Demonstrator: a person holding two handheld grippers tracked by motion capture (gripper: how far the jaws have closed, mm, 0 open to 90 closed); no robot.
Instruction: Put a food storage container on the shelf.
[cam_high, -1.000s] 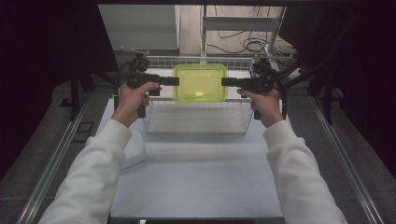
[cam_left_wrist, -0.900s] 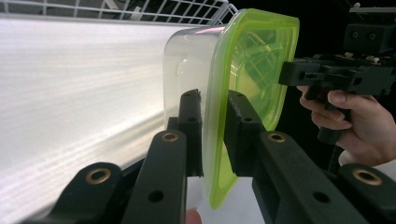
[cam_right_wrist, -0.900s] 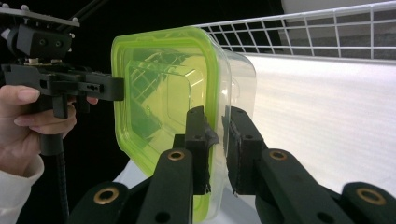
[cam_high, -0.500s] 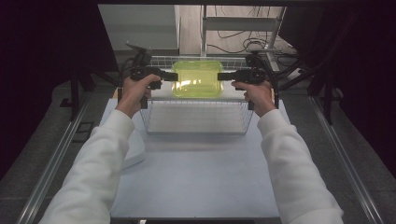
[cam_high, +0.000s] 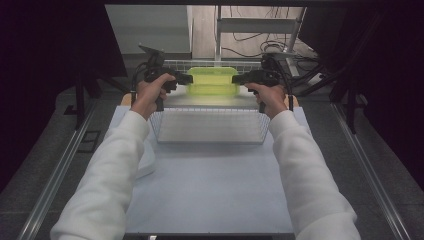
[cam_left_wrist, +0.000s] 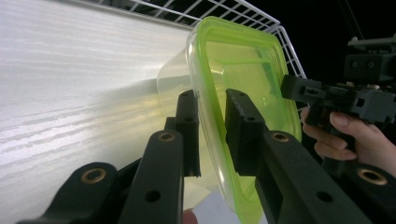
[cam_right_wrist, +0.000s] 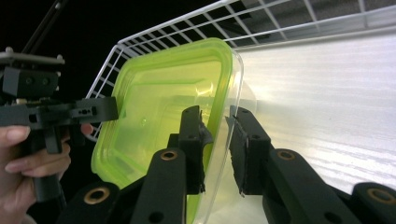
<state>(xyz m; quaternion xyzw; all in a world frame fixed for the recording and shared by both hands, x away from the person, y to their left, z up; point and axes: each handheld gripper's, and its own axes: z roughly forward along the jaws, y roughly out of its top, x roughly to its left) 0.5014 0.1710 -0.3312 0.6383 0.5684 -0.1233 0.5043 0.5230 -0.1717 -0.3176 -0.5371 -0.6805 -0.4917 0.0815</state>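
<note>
Dark surroundings frame a pale counter (cam_high: 210, 190) with a white wire basket (cam_high: 210, 131) standing at its far end. A green-lidded clear container (cam_high: 212, 81) sits at the far end of the basket, by its back rim, with a gripper at each short end.

The left gripper (cam_high: 186, 79) has its fingers (cam_left_wrist: 189, 130) astride the container's rim, and a thin gap shows on either side of the lid edge. The right gripper (cam_high: 238, 79) straddles the opposite rim the same way, its fingers (cam_right_wrist: 194, 140) close to the plastic but, as far as I can tell, not pressing it. Both sets of jaws have just been opening, with the rim between them.

Judging from this, the carry is done: the container looks placed at the basket's far end, low against the back wire. What remains seems small: finish letting go, then draw both grippers outward off the rim without dragging or tipping the container.
</note>
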